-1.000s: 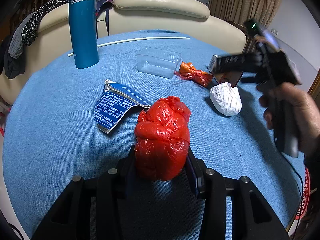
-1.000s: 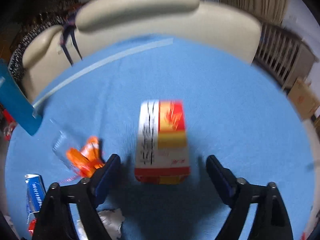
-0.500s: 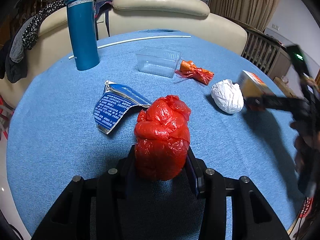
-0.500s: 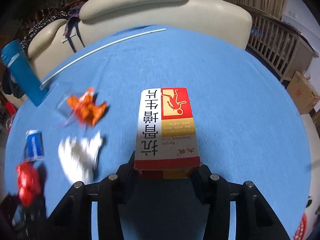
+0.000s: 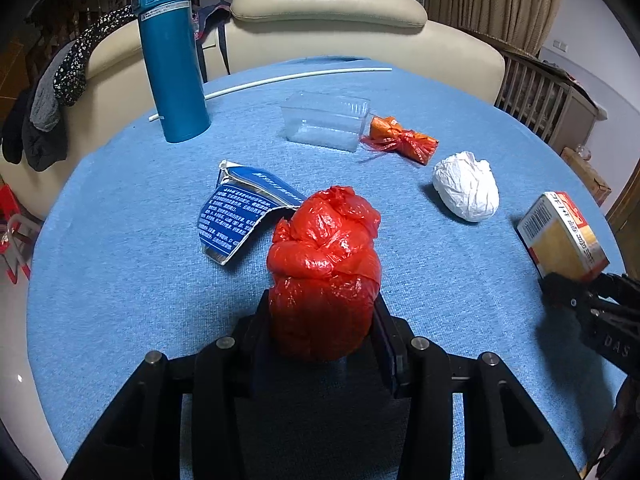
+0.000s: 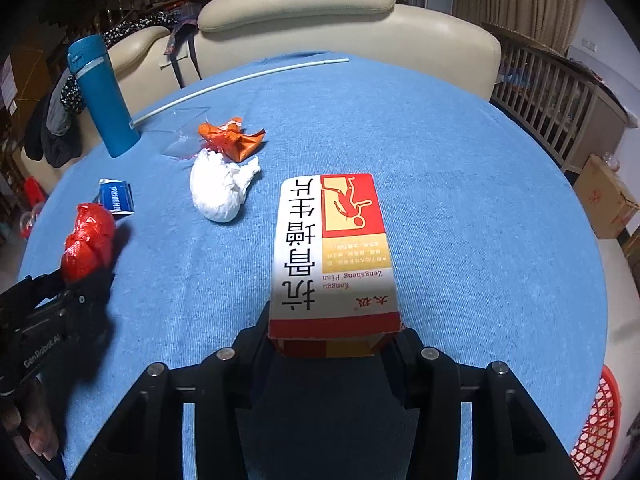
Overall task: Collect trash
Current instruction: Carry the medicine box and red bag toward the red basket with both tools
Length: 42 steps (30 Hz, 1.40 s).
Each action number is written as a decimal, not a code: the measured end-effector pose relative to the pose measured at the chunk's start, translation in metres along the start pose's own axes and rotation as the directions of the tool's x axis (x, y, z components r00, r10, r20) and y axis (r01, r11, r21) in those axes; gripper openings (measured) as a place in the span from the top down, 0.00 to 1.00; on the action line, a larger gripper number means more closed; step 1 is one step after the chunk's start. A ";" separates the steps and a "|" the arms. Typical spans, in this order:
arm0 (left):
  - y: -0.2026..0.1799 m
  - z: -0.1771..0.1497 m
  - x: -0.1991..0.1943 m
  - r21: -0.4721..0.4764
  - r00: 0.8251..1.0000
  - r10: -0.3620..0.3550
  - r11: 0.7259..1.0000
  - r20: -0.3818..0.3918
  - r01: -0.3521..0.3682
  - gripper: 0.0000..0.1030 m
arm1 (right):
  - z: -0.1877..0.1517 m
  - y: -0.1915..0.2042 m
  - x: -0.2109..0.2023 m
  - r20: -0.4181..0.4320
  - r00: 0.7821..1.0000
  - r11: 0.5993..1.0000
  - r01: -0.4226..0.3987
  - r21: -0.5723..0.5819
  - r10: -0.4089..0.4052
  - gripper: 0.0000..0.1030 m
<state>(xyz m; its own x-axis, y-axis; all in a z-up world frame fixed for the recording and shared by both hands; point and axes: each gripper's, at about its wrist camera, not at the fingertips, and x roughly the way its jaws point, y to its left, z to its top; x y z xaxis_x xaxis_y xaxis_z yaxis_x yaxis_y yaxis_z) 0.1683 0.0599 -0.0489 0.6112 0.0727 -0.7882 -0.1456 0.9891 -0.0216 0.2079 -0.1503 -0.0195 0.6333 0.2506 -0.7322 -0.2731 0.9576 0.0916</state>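
My left gripper (image 5: 322, 322) is shut on a crumpled red plastic bag (image 5: 324, 272), held just above the blue table (image 5: 120, 280). My right gripper (image 6: 332, 334) is shut on a red, white and yellow medicine box (image 6: 332, 248), lifted over the table. The box also shows at the right edge of the left wrist view (image 5: 562, 234), and the red bag at the left of the right wrist view (image 6: 88, 236). On the table lie a white paper wad (image 5: 468, 186), an orange wrapper (image 5: 402, 140), a torn blue carton (image 5: 240, 210) and a clear plastic tray (image 5: 326, 120).
A tall blue thermos (image 5: 172, 56) stands at the back left. A thin white rod (image 5: 280, 78) lies along the far edge. A cream sofa (image 5: 328, 12) is behind the table. A red mesh basket (image 6: 596, 428) sits below the table's right edge.
My right gripper closed on the medicine box and lifted it, then drew back toward the near right. The left gripper has kept hold of the red bag, almost still.
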 end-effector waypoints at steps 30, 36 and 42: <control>-0.018 -0.046 -0.062 0.039 0.987 0.111 0.992 0.116 -0.117 0.57 | -0.079 -0.036 -0.069 0.091 0.989 0.960 -0.136 0.244 0.117 0.51; -0.031 -0.052 -0.100 0.024 0.983 0.062 0.997 0.174 -0.067 0.57 | -0.091 -0.043 -0.095 0.150 0.980 0.947 -0.169 0.274 0.132 0.51; -0.039 -0.068 -0.132 0.047 0.977 0.029 0.998 0.212 -0.040 0.57 | -0.105 -0.027 -0.120 0.196 0.968 0.949 -0.202 0.242 0.156 0.51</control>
<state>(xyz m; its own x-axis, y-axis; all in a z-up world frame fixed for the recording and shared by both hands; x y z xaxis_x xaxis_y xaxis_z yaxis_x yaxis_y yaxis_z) 0.0407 0.0029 0.0141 0.7576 0.1273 -0.6402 -0.1335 0.9903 0.0390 0.0634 -0.2214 -0.0050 0.7124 0.4197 -0.5624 -0.2118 0.8926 0.3979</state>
